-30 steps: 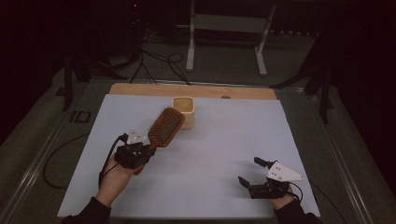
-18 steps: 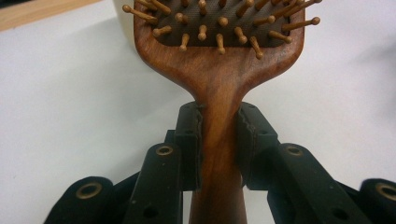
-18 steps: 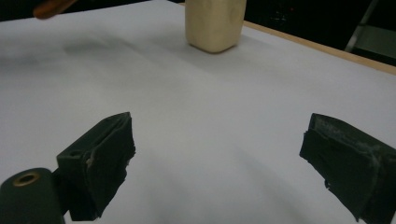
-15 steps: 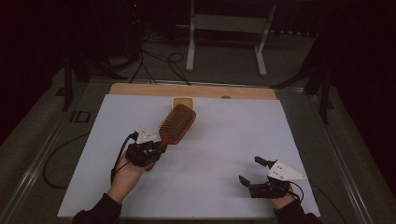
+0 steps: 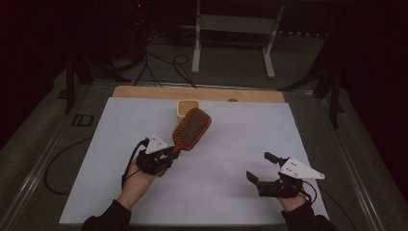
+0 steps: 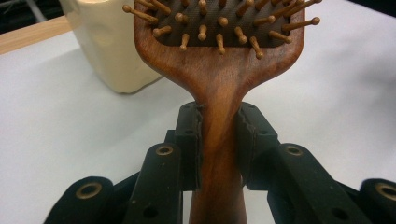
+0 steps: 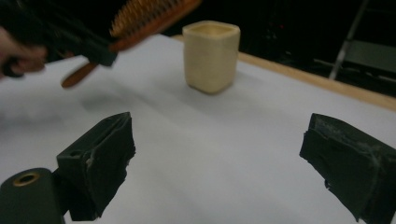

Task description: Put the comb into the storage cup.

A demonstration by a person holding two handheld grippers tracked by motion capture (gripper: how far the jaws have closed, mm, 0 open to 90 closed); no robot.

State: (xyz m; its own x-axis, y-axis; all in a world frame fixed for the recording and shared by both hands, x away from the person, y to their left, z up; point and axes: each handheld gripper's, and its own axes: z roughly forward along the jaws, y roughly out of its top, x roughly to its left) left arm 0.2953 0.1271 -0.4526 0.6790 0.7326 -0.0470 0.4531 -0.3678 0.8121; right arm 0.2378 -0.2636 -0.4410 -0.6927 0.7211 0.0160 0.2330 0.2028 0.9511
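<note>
Brown wooden paddle hairbrush (image 5: pixel 191 129), wooden-tipped bristles

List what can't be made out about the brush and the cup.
- Brush head tip: cut by the top edge, left gripper view.
- Cup front: hidden behind the brush, high view.
- Cup inside: too dark, right gripper view.
- Left gripper: blurred, right gripper view.

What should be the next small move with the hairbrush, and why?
Probably carry the hairbrush a little farther toward the beige cup and begin tipping it upright. The left gripper clamps its handle, with the head raised just beside the cup; the right gripper is open.
</note>
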